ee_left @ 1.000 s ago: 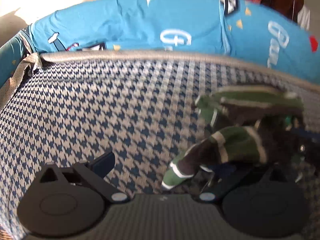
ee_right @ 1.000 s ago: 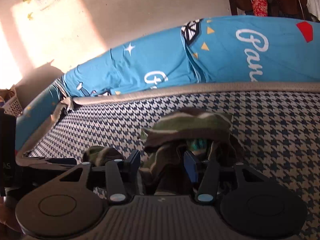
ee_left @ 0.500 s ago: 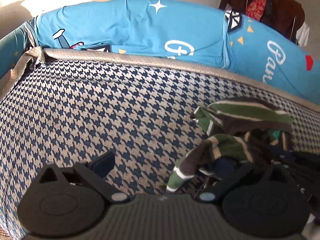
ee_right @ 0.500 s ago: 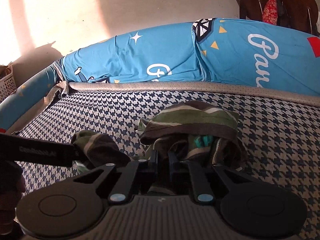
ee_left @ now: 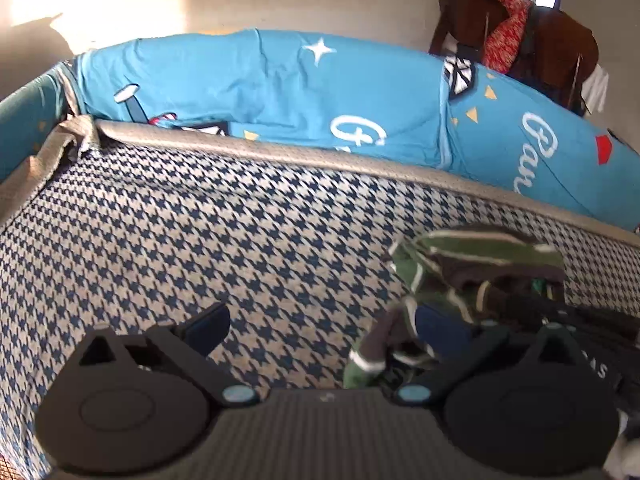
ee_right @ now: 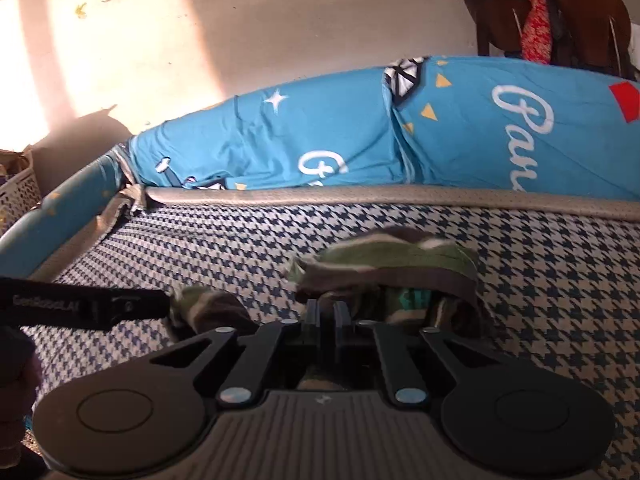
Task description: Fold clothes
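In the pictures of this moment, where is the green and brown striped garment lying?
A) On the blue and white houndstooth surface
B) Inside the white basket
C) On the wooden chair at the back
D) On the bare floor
A: the striped garment lies bunched on the houndstooth surface, in front of the blue bolster, with the right gripper shut on its near edge.

Two wrist cameras look forward and downward from close above a houndstooth mattress [ee_left: 224, 240], both sharing the crumpled striped garment [ee_right: 384, 264] and blue pillows [ee_right: 320, 148] beyond.
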The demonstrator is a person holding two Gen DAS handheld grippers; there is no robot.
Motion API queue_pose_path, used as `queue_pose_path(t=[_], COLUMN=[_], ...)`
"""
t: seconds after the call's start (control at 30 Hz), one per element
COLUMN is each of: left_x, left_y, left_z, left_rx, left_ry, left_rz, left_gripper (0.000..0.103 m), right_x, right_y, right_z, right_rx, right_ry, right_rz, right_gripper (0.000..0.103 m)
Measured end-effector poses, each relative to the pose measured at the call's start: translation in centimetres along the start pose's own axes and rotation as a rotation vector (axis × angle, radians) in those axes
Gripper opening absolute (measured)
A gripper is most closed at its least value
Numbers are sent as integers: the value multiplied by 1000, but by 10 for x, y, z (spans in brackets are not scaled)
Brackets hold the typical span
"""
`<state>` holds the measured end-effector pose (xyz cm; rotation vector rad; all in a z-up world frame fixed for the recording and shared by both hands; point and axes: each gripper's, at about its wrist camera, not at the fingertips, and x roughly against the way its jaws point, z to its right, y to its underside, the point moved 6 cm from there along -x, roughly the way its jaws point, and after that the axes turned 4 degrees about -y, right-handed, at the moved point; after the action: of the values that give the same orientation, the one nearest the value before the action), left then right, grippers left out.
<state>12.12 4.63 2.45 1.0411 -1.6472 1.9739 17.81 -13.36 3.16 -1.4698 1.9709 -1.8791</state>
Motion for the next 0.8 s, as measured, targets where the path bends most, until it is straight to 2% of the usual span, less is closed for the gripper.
queue_pose_path(t=[0.17, 0.3, 0.37, 0.47, 0.53, 0.73, 0.8], left_x=[-6, -14, -17, -26, -35, -63, -72], left_y=[-2, 1, 1, 2, 7, 29, 38], left_z=[-5, -7, -5, 1, 5, 16, 18], left_rx=[32, 40, 31, 19, 13, -36, -44], left_ry=[11, 1, -10, -15, -18, -50, -42], left_rz=[-8, -24, -17, -29, -55, -168, -215], left_gripper=[103, 103, 103, 103, 103, 103, 103], right_x=[5, 1, 3, 7, 9, 4, 2], right_y=[1, 8, 8, 6, 7, 10, 10], right_z=[-24, -29, -21, -9, -4, 3, 2], right_rx=[51, 88, 80, 62, 47, 24, 24], right_ry=[-94, -61, -16, 35, 57, 91, 76], right_rz=[5, -15, -12, -1, -6, -37, -40], right_gripper=[7, 7, 7, 15, 33, 40, 42])
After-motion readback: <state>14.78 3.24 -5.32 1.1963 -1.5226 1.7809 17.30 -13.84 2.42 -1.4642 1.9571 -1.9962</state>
